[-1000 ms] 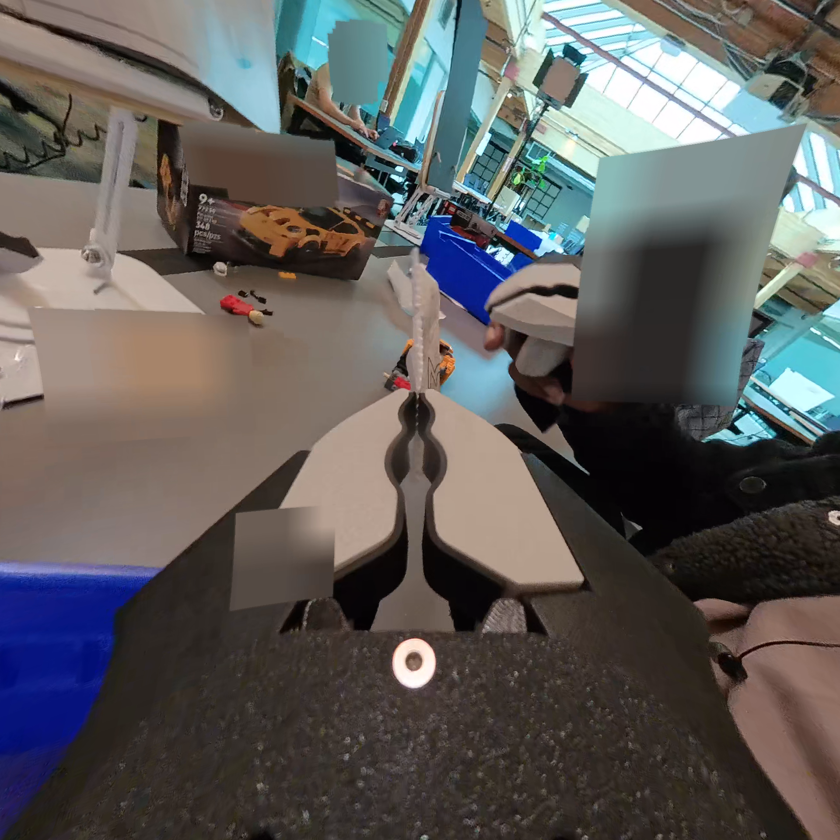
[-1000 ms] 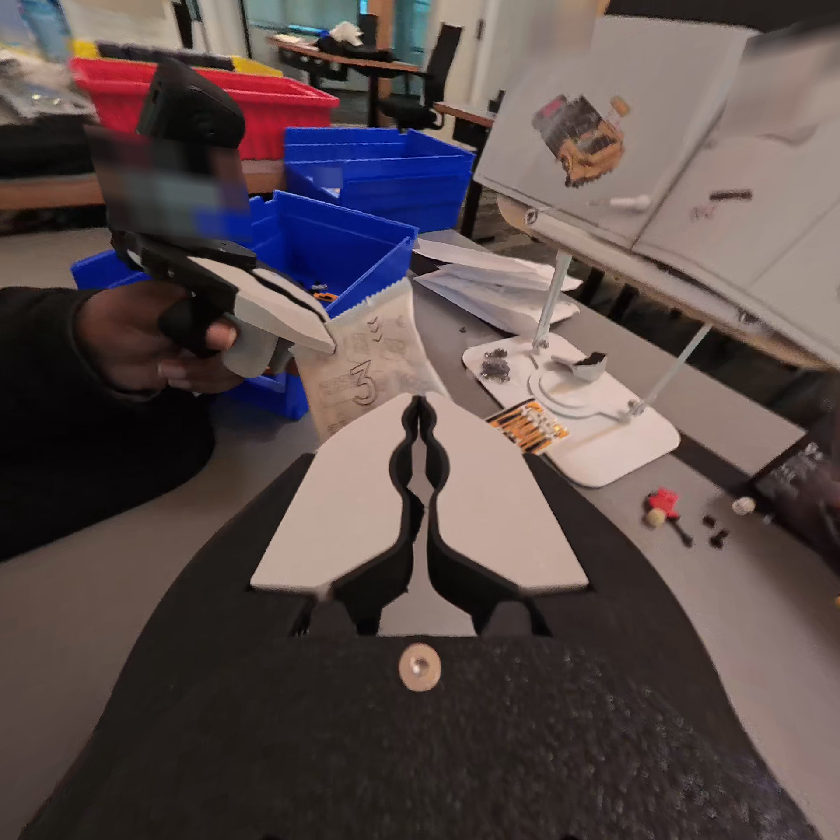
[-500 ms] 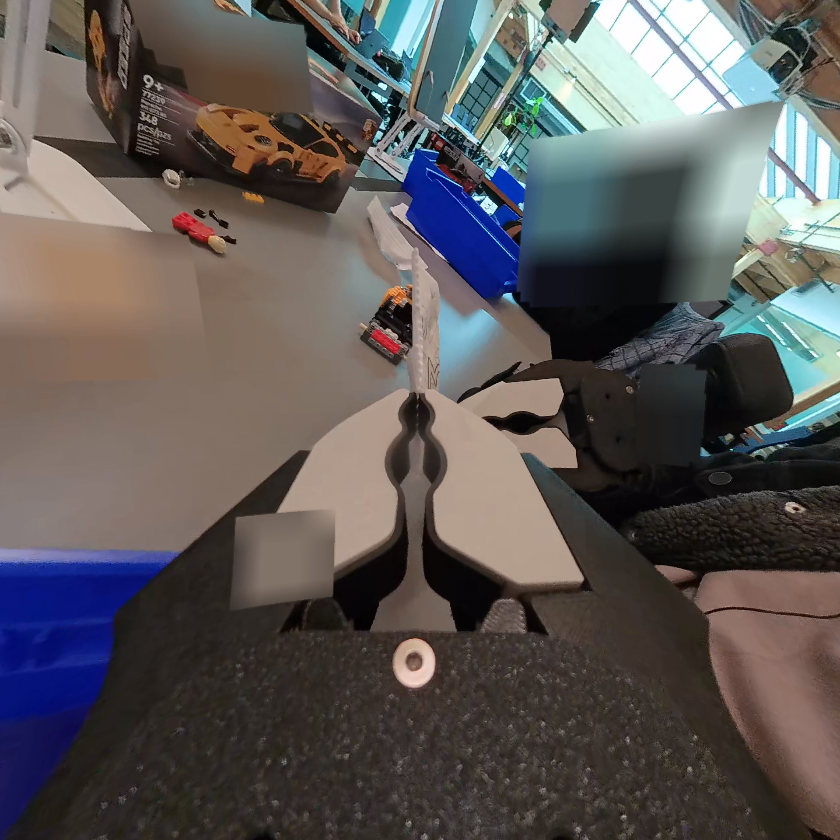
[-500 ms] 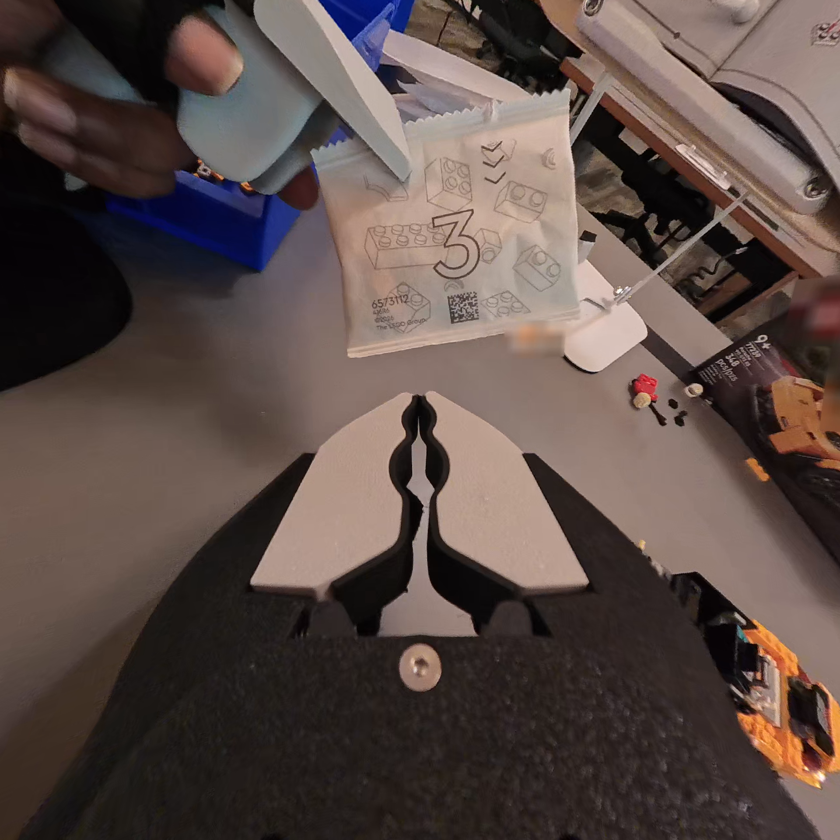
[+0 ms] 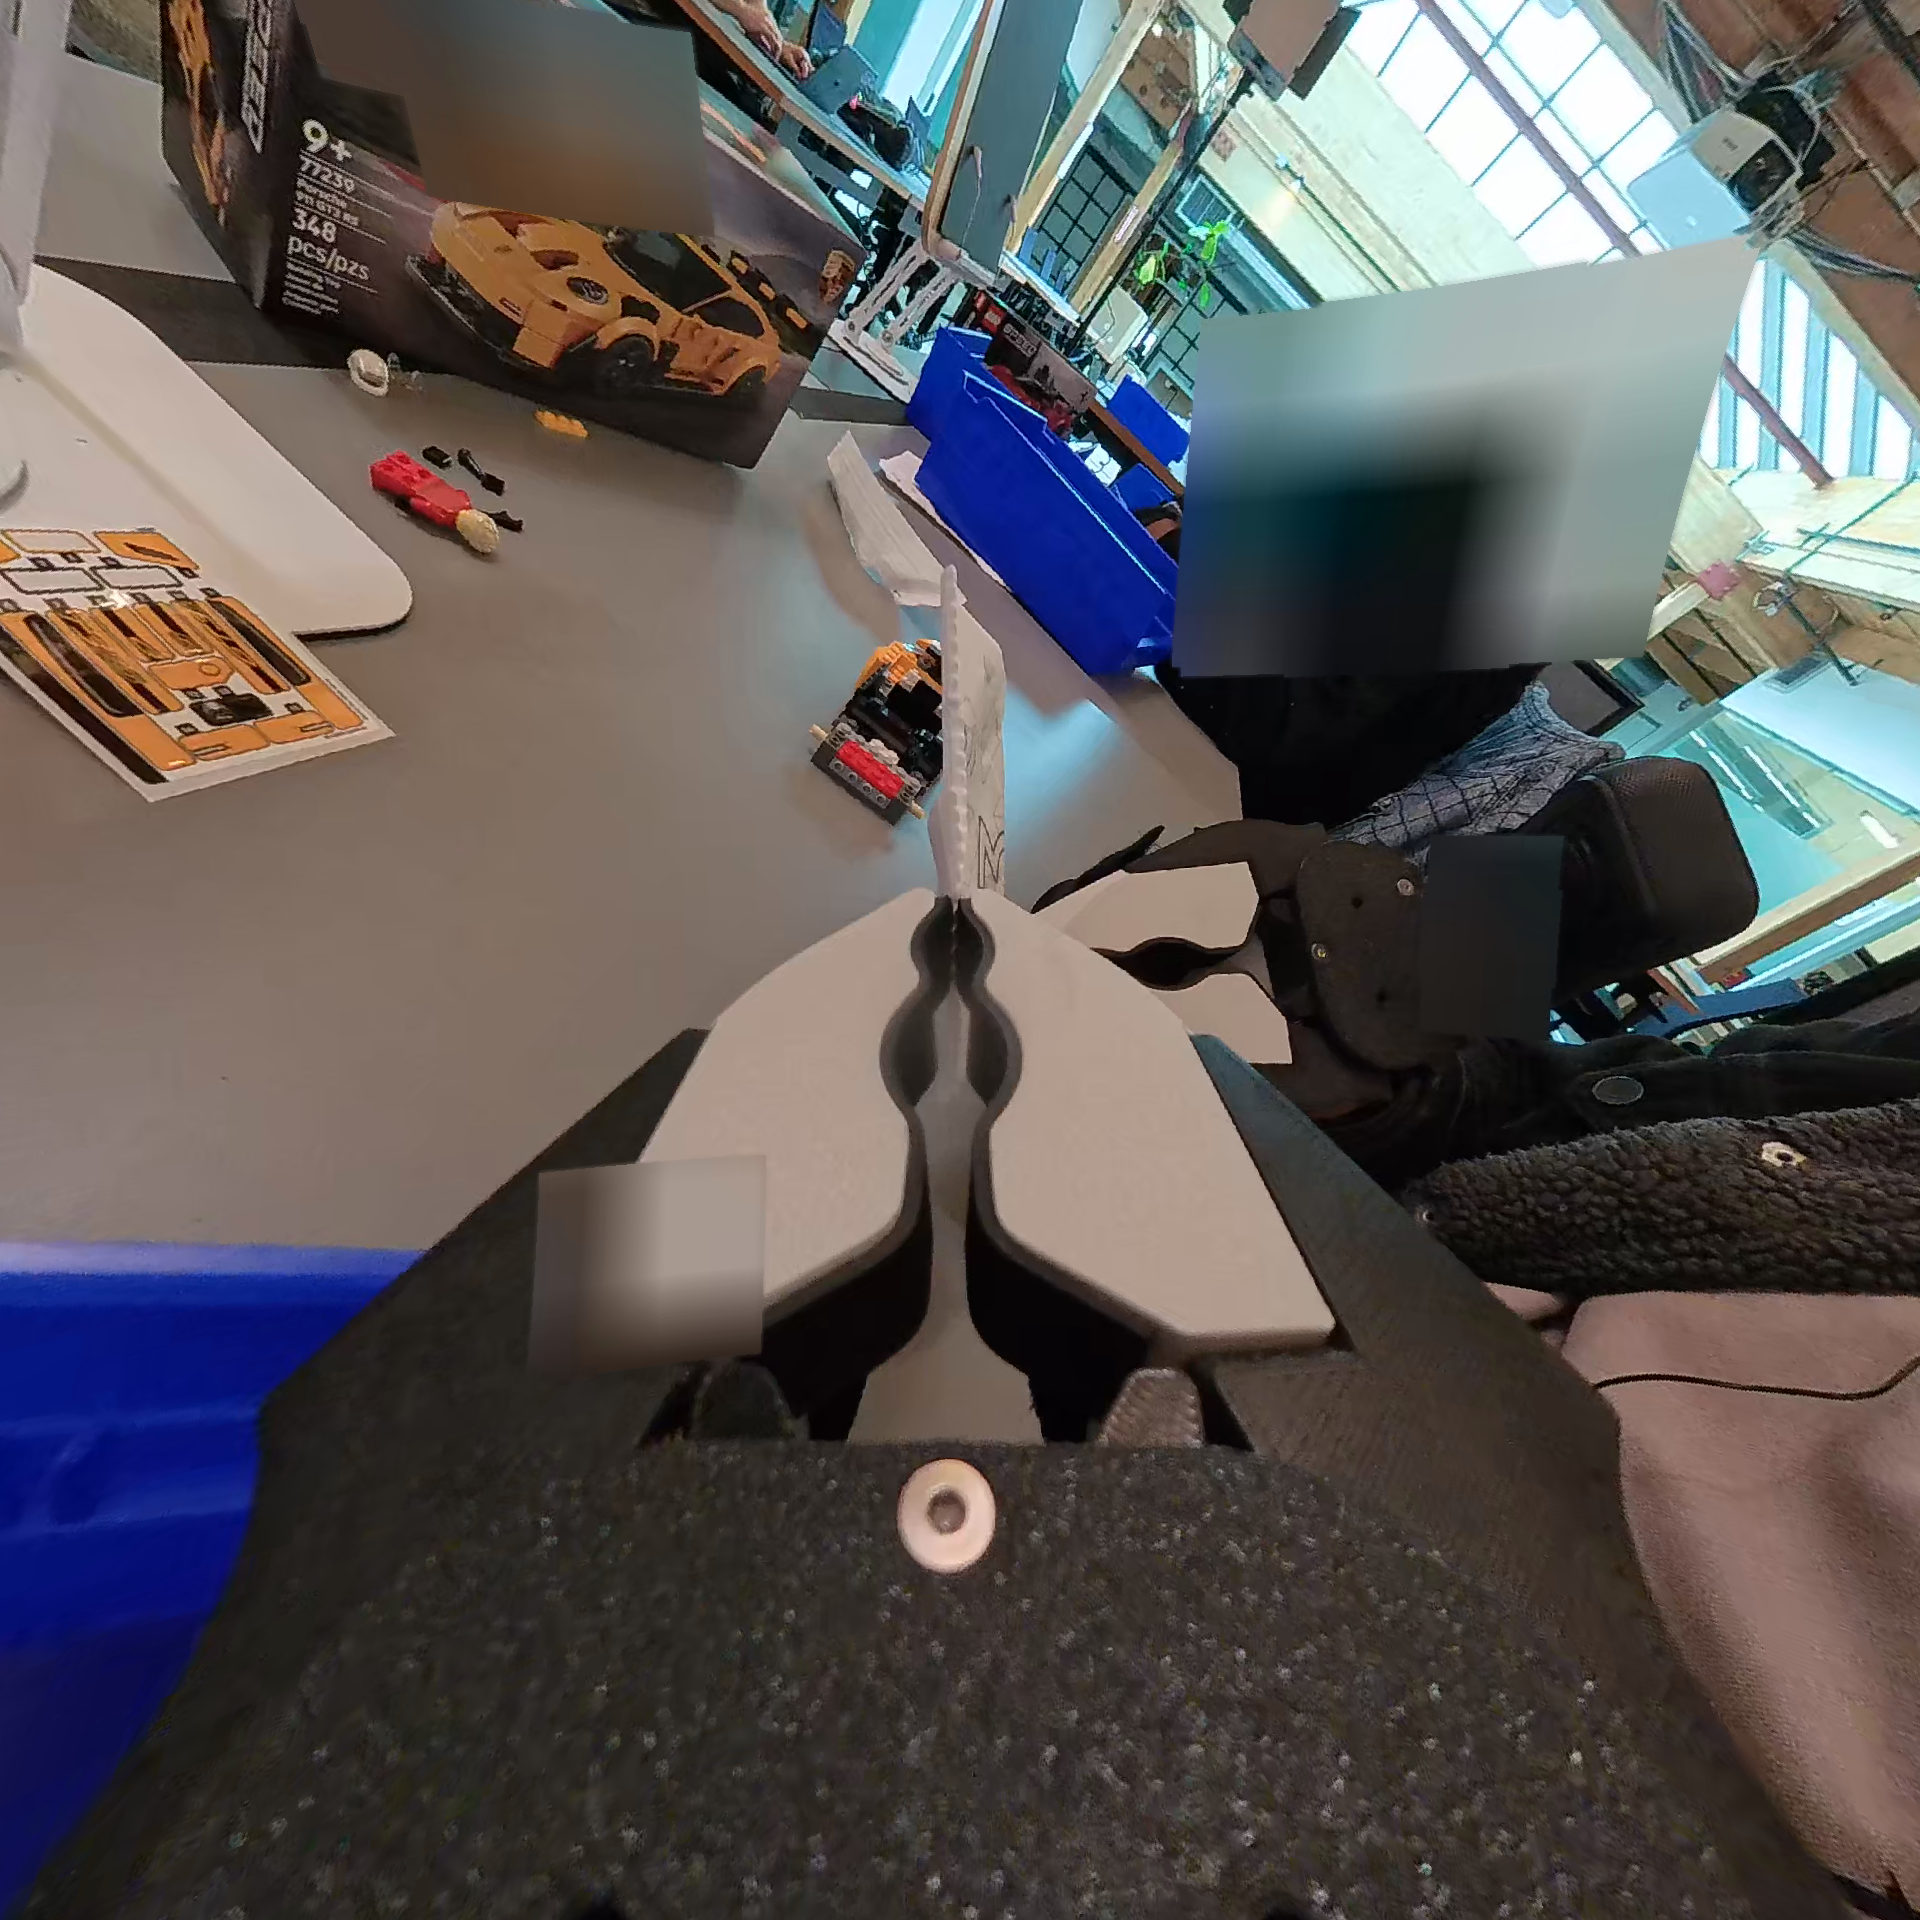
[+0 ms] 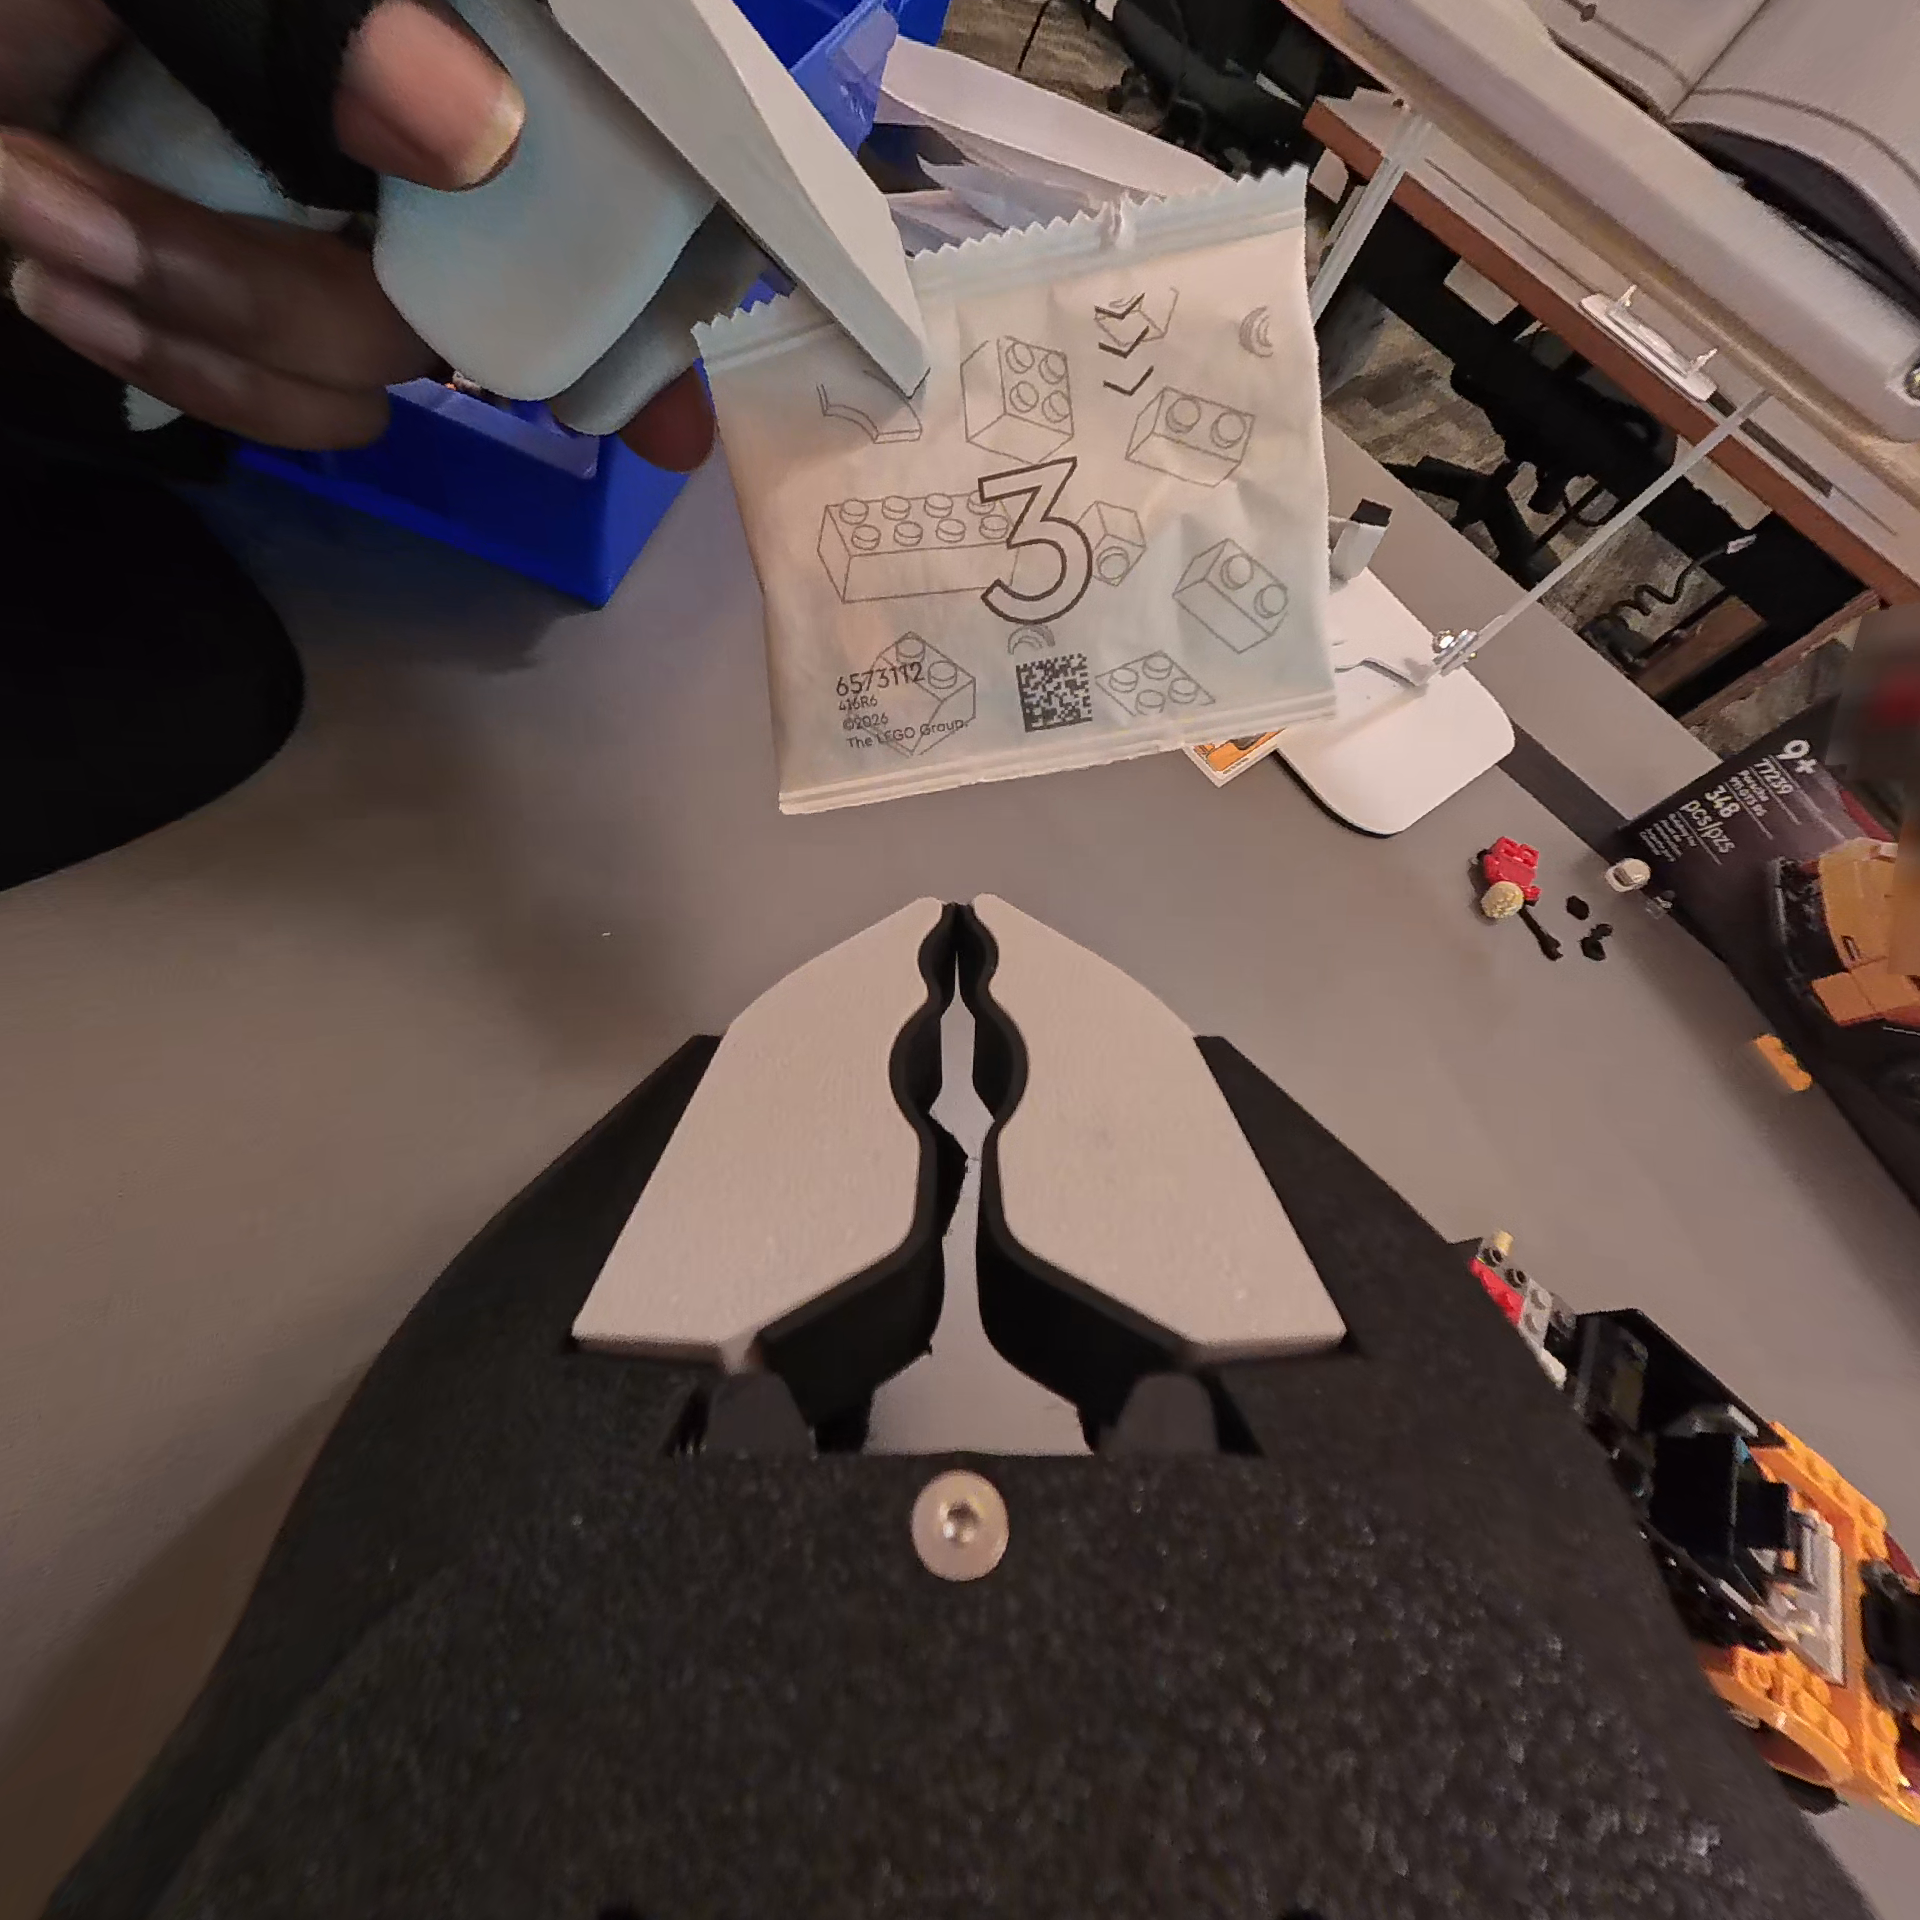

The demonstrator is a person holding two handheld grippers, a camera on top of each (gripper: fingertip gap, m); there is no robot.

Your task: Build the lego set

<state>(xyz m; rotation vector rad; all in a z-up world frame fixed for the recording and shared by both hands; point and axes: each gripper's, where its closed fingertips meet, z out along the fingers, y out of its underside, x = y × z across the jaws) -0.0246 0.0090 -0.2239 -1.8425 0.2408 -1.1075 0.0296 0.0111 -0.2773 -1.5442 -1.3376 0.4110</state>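
A white paper parts bag point(image 6: 1039, 540), printed with brick outlines, hangs upright above the grey bench point(image 6: 416, 935), pinched at its serrated top corner by the left tongs point(image 5: 954, 906). A partly built orange and black car point(image 5: 883, 717) sits on the bench beyond it.

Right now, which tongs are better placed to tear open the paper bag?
Right. The left tongs are shut on the paper bag's top corner, holding it above the table. The right tongs are shut, empty, and just below the bag, so they could likely grip the free corner.
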